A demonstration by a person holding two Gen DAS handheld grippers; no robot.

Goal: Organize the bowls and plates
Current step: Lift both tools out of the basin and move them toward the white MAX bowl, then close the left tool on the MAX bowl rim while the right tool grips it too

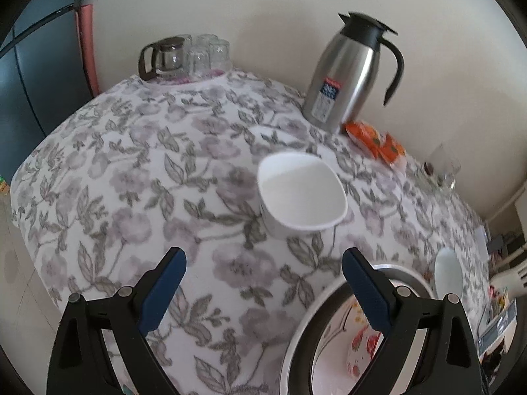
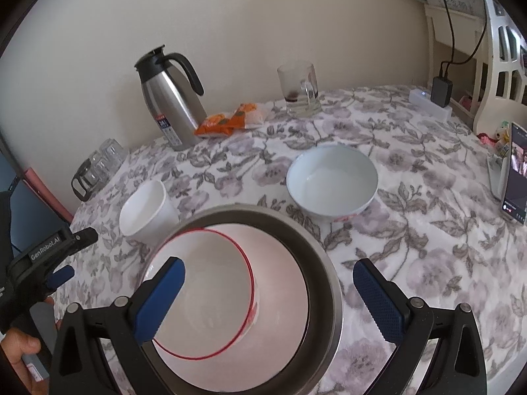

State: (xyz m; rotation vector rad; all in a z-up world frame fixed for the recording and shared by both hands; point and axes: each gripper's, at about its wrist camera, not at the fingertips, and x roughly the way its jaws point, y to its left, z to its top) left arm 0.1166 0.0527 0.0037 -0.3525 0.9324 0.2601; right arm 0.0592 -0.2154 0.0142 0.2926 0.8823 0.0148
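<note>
Both tongs, left and right, agape over floral tablecloth by cream wall.

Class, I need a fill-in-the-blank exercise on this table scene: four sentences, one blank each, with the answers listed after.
1. The red-rimmed bowl sits inside a ___ bowl.
2. The orange packets lie between the steel jug and the glass ___.
3. Both the left gripper and the right gripper are ___.
4. The tablecloth carries a ___ pattern.

Missing words: metal; mug; open; floral
</note>
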